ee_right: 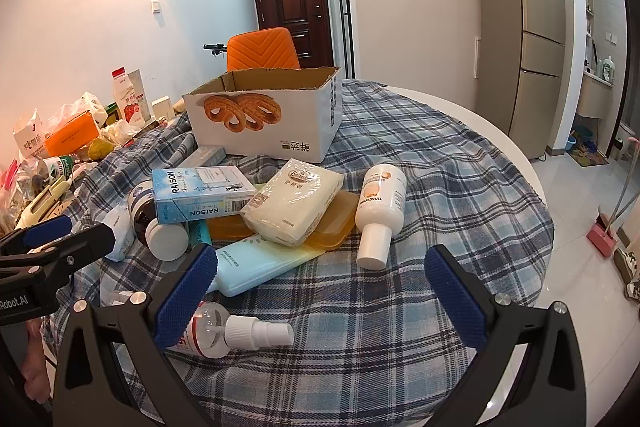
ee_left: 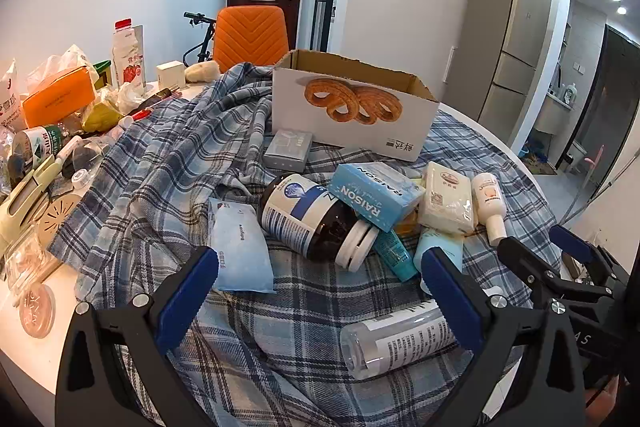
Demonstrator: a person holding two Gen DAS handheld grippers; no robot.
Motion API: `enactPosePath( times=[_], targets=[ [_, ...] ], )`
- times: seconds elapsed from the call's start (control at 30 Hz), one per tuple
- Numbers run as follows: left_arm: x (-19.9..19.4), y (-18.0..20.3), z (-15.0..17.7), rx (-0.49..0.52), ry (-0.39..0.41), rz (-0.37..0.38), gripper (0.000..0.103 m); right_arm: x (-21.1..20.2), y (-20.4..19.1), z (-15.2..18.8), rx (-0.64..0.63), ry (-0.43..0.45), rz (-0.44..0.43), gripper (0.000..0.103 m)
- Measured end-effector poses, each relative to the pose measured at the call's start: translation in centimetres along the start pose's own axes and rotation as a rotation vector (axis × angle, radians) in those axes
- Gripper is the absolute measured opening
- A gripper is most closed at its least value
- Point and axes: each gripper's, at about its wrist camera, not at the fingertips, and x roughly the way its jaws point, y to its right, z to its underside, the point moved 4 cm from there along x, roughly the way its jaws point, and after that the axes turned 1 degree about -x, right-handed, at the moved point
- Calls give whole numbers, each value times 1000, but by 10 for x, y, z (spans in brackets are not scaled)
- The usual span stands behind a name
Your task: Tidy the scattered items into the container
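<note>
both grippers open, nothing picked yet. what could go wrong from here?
1. The RAISON box leans on the dark jar, and the cream packet lies on the amber pouch. Pulling a lower item first could topple the pile.
2. The white bottle and clear spray bottle lie on their sides and may roll if nudged.
3. The plaid cloth is rumpled, so a finger of the left hand-held gripper or right hand-held gripper could snag it.
</note>
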Motion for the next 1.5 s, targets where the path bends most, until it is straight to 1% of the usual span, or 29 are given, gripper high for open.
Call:
enactPosePath(
  times=[0.73, 0.87, 0.93, 1.07, 1.13, 1.23, 1.3, 1.4, 1.5],
  targets=[
    [0, 1, -1, 4, 0, 2, 103, 2, -3, -4, -11, -11, -10, 103],
    [3, 0, -9, 29, 18, -10, 103, 3, -5, -16, -36, -8, -9, 103],
    [7, -3, -14, 27, 14, -21, 103, 3, -7, -23, -50, -3, -9, 103],
    [14, -7, -27, 10, -1, 8, 103, 2, -13, -36, -88, 10, -8, 103],
    [16, -6, -33, 19, -3, 16, 103, 4, -15, -43, -98, 0, -34, 103],
    [19, -1, -45, 46, -8, 27, 103, 15, -17, -53, -100, -70, -98, 103],
    [22, 5, -55, 78, -9, 28, 103, 19, -14, -62, -81, -78, -135, 103],
    [26, 13, -69, 120, -11, 12, 103, 22, -12, -77, -81, -59, -130, 103],
    [30, 18, -82, 147, -32, 32, 103, 26, -10, -95, -100, -55, -113, 103]
  ],
)
